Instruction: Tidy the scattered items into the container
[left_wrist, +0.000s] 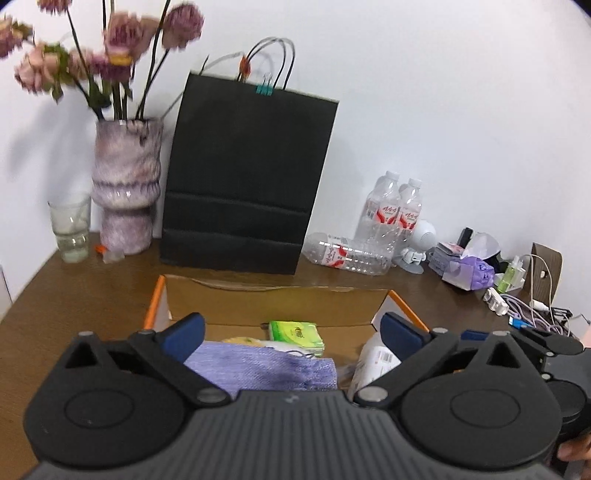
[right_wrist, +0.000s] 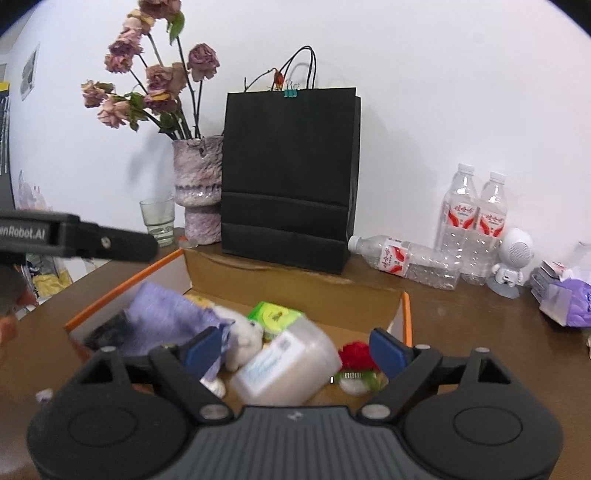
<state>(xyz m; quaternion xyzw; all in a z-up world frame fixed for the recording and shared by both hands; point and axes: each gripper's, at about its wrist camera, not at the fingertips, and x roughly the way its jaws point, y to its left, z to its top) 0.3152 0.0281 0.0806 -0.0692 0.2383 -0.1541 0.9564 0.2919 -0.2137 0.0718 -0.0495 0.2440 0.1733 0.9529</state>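
An open cardboard box with orange edges (left_wrist: 269, 291) (right_wrist: 295, 286) sits on the brown table. Inside lie a purple cloth (left_wrist: 258, 363) (right_wrist: 162, 317), a green tissue pack (left_wrist: 295, 334) (right_wrist: 275, 314), a white plastic jar (right_wrist: 288, 363) (left_wrist: 373, 363), a white plush toy (right_wrist: 245, 339) and a red flower piece (right_wrist: 358, 356). My left gripper (left_wrist: 291, 332) is open and empty above the box's near side. My right gripper (right_wrist: 295, 349) is open and empty, hovering over the jar. The left gripper's arm shows at the left of the right wrist view (right_wrist: 74, 238).
A black paper bag (left_wrist: 247, 177) (right_wrist: 290, 177) stands behind the box, with a flower vase (left_wrist: 125, 184) (right_wrist: 197, 188) and a glass (left_wrist: 70, 229) (right_wrist: 159, 219) to its left. Water bottles (left_wrist: 388, 218) (right_wrist: 472, 221), a white figurine (right_wrist: 511, 258), tissue box (left_wrist: 469, 269) and cables (left_wrist: 528, 306) lie right.
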